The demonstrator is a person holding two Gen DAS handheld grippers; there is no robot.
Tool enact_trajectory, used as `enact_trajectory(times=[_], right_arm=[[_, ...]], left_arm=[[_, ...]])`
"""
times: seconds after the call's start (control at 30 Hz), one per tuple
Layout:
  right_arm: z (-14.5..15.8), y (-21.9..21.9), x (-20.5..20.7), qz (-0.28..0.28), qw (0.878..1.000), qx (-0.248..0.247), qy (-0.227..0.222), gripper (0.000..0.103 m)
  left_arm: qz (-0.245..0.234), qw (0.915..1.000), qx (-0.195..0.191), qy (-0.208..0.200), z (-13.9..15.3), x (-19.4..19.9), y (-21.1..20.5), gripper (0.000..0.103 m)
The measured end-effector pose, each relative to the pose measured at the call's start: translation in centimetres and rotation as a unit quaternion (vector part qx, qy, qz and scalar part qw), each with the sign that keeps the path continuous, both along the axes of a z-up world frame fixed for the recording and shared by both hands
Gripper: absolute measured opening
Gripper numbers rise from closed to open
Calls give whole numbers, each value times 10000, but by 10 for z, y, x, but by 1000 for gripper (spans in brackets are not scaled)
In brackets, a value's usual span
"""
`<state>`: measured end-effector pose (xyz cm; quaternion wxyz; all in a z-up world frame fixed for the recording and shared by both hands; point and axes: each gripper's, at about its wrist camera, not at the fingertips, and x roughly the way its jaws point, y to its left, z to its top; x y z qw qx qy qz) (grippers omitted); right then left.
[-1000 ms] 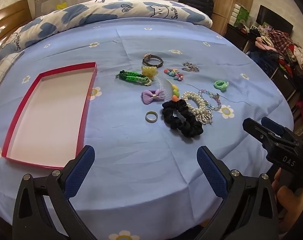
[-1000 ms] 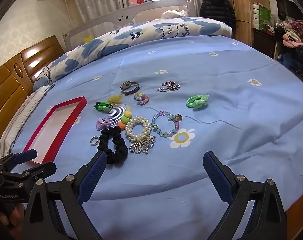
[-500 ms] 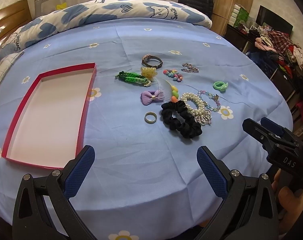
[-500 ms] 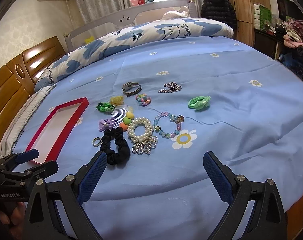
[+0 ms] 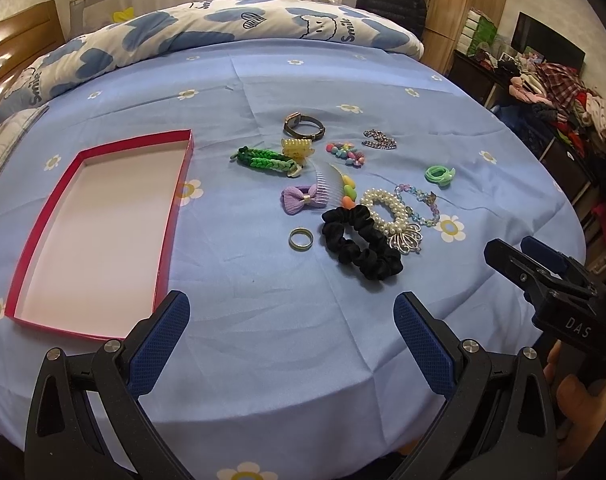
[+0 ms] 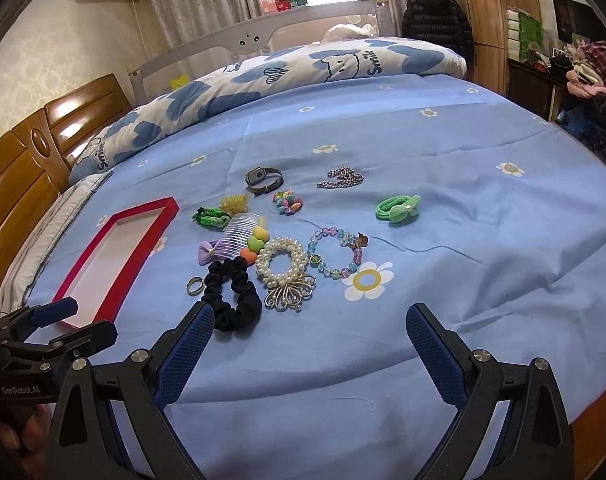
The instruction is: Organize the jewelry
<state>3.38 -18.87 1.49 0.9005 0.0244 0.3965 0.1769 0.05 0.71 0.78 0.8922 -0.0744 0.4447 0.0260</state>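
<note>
Bare sheet [image 5: 239, 272] lies between the red tray [image 5: 171, 220] and the clustered black scrunchie [image 5: 361, 248]

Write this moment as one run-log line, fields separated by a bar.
left tool open, holds nothing | right tool open, holds nothing | red tray holds no jewelry | black scrunchie nearest, on sheet

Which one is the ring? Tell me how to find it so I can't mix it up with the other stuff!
Find the red box on the blue bedsheet, then look toward the pile of jewelry beside it. The ring lies at the pile's near edge, between the box and the black scrunchie, just in front of the purple bow. It is the only small, plain metal band there.
</note>
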Motion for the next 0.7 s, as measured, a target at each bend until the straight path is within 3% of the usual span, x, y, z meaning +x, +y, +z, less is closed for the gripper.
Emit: enact_trajectory(times=[0.7], right_arm=[[1,2,-1,8,10000,13,9,98]], left_arm=[[-19,10000,-22,15,0,1,-1,103]])
